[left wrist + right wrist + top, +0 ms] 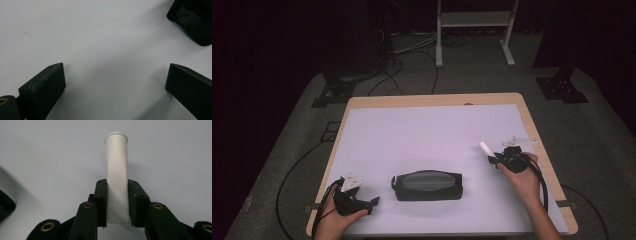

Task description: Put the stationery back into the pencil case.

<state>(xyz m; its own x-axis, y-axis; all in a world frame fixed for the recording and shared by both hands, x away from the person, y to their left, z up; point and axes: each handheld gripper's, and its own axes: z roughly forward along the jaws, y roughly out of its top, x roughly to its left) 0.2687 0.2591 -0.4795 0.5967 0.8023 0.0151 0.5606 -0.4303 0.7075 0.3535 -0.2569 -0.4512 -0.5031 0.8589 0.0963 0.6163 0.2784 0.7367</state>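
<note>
A black zip pouch with a grey mesh panel lies in the near middle of the white table mat; one corner of the pouch reaches into the left gripper view at top right. My left gripper is at the near left, jaws spread wide over bare mat, its fingertips holding nothing. At the right, my right gripper is shut on a white tube. In the right gripper view the white tube stands out past the jaws, pinched at its lower half.
The wooden table edge frames the mat. Cables run over the grey floor on both sides, and a white metal frame stands beyond the table's far side. Black stand feet sit at the back corners.
</note>
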